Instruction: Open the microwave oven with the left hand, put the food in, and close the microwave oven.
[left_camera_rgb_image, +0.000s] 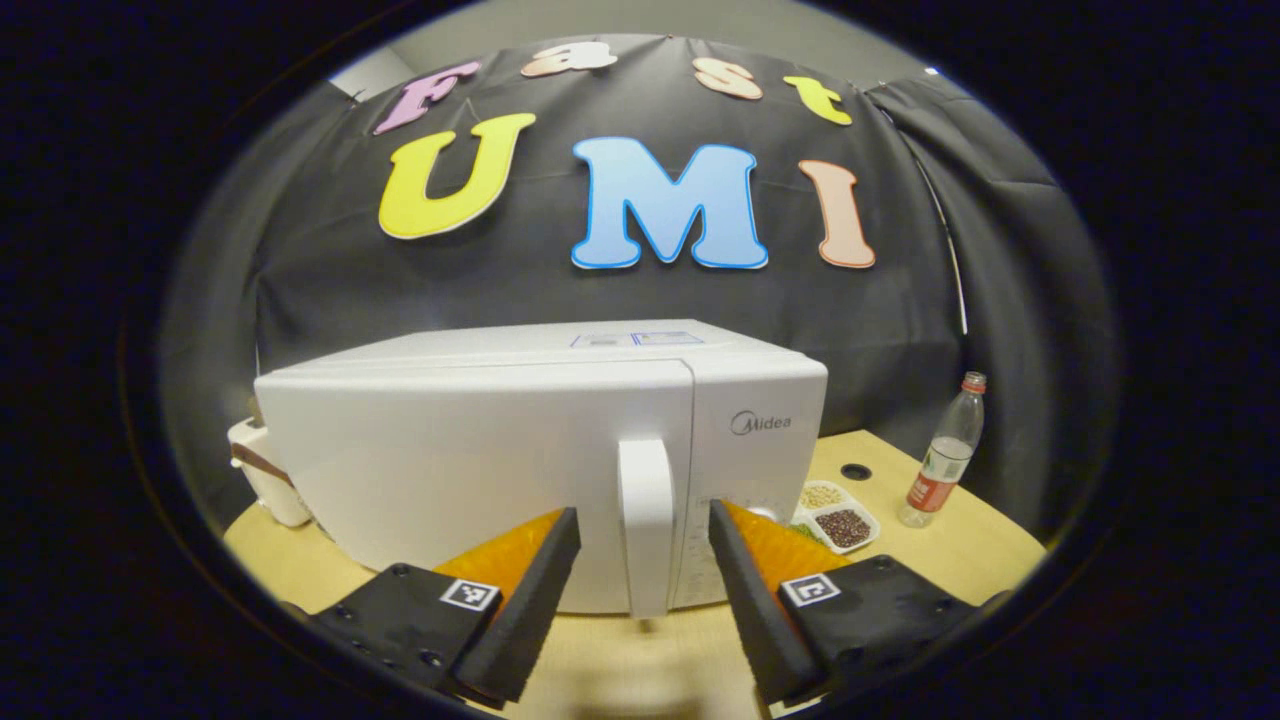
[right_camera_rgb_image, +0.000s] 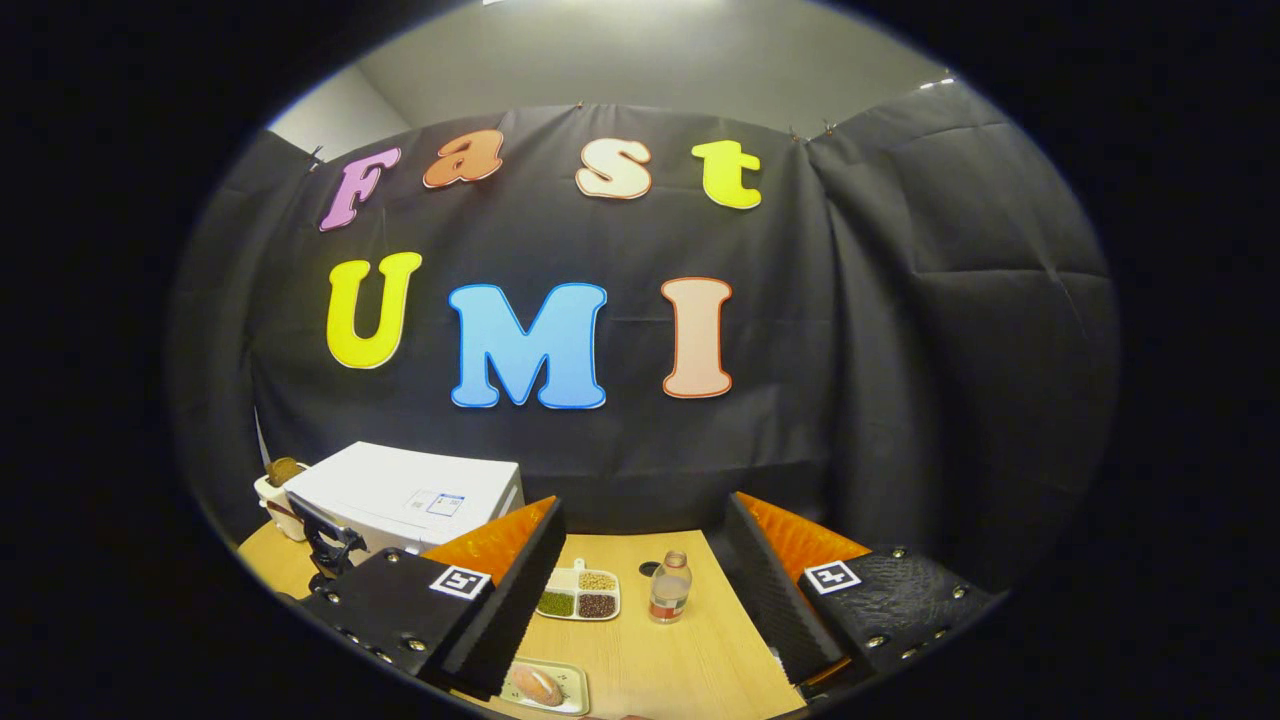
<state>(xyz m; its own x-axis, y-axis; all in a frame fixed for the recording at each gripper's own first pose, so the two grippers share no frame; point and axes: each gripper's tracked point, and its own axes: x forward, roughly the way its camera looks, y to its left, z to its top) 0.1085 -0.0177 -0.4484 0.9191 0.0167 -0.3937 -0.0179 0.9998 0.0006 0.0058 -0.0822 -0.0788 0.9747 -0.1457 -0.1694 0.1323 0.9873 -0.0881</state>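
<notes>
- A staged recording booth, not a real kitchen: black cloth (right_camera_rgb_image: 900, 350) hangs as a wall right behind the microwave (left_camera_rgb_image: 480, 460).
- The microwave stands on a light wooden table (right_camera_rgb_image: 640, 640).
- Beside the microwave: a divided tray of beans (right_camera_rgb_image: 578, 594) and a plastic bottle (left_camera_rgb_image: 945, 455).

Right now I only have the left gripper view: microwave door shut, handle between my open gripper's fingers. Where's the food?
Observer: In the right gripper view a bun-like item lies on a small tray at the near edge of the table.
Operator: Right gripper holding anything?
Observer: No. The right gripper is open above the table and grips nothing.
Operator: What's near that tray?
Observer: The divided dish sits farther back than the tray, with the bottle just to its right in that view.
</notes>
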